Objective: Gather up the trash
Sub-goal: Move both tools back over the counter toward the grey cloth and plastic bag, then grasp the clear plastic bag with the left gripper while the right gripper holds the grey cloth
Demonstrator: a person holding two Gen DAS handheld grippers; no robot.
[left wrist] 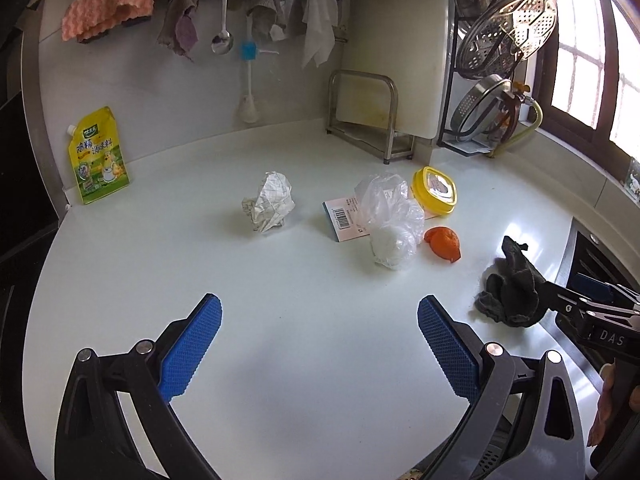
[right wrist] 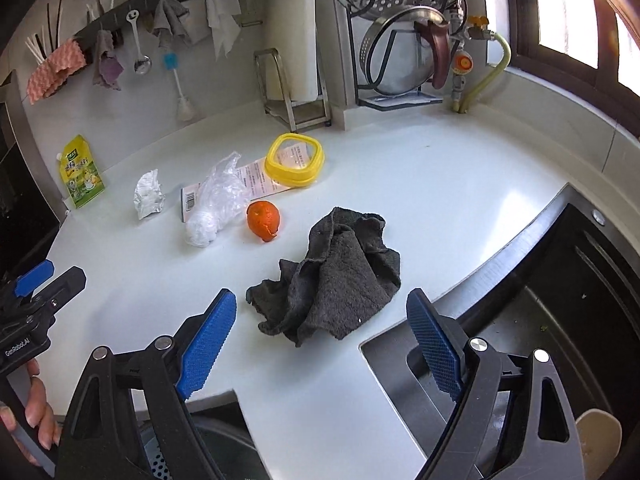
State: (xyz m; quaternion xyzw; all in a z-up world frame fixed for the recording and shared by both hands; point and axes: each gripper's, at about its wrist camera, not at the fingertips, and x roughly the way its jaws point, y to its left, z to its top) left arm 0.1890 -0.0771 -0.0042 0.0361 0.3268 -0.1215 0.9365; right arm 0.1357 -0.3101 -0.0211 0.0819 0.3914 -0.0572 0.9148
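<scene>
Trash lies on the white counter (left wrist: 280, 320): a crumpled paper ball (left wrist: 270, 202) (right wrist: 149, 194), a clear plastic bag (left wrist: 390, 220) (right wrist: 218, 200) over a barcoded paper slip (left wrist: 344, 218) (right wrist: 256, 180), an orange peel (left wrist: 443, 243) (right wrist: 263, 216) and a yellow lid (left wrist: 434, 190) (right wrist: 294, 159). A dark grey rag (left wrist: 510, 288) (right wrist: 332, 276) lies near the sink. My left gripper (left wrist: 319, 312) hangs open and empty, short of the trash. My right gripper (right wrist: 321, 306) is open too, its blue pads on either side of the rag's near edge, not touching it.
A yellow seasoning pouch (left wrist: 98, 156) (right wrist: 82, 172) leans on the back wall. Cloths and a spoon (left wrist: 223, 20) hang on a rail. A metal stand (left wrist: 370, 116) and pot-lid rack (right wrist: 404, 40) occupy the back. The dark sink (right wrist: 540, 300) opens at right.
</scene>
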